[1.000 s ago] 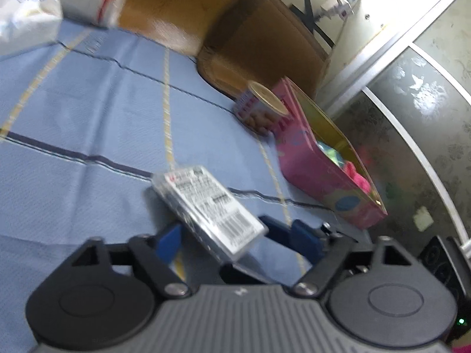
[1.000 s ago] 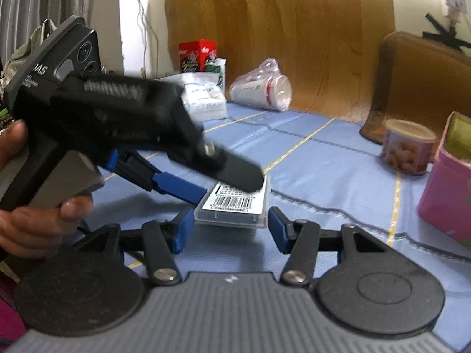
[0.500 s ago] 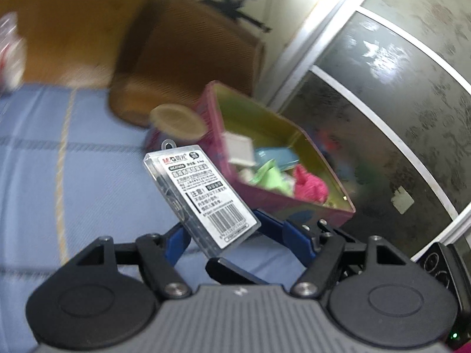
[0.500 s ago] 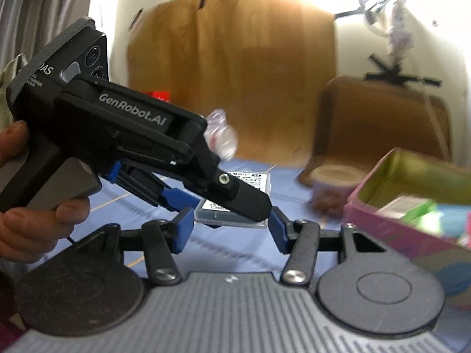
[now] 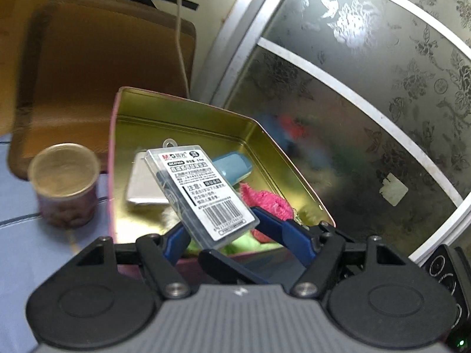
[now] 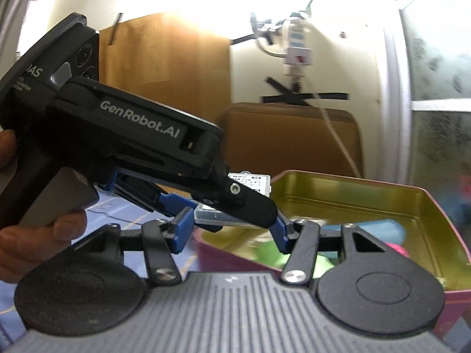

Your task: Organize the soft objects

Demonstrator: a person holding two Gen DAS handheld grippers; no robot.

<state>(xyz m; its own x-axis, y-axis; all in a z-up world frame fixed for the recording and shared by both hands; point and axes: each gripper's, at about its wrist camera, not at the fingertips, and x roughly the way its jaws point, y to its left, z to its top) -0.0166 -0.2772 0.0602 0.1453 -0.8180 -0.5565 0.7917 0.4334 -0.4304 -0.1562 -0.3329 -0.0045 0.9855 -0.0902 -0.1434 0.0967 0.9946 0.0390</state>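
Note:
A clear plastic case [image 5: 203,194] with a barcode label hangs tilted over the open pink tin [image 5: 188,117]. My left gripper [image 5: 220,225] is shut on the case's lower end, a blue finger against each side. My right gripper [image 6: 232,220] is shut on the same case [image 6: 253,182], seen edge-on over the tin's near rim [image 6: 223,250]. Inside the tin lie a pink fluffy piece [image 5: 265,200], a pale blue item [image 5: 232,167], a white flat packet [image 5: 144,185] and something green [image 5: 241,244]. The left tool's black housing [image 6: 138,123] hides part of the case in the right wrist view.
A small sealed cup [image 5: 64,185] stands on the blue cloth [image 5: 29,250] left of the tin. A brown cushioned chair back [image 5: 103,73] is behind. A patterned glass door [image 5: 368,117] rises close on the right. A person's hand [image 6: 38,235] holds the left tool.
Both grippers have carried the case together from over the blue cloth to above the open tin, rising a little. The case stays gripped and has rolled more upright in the left wrist view.

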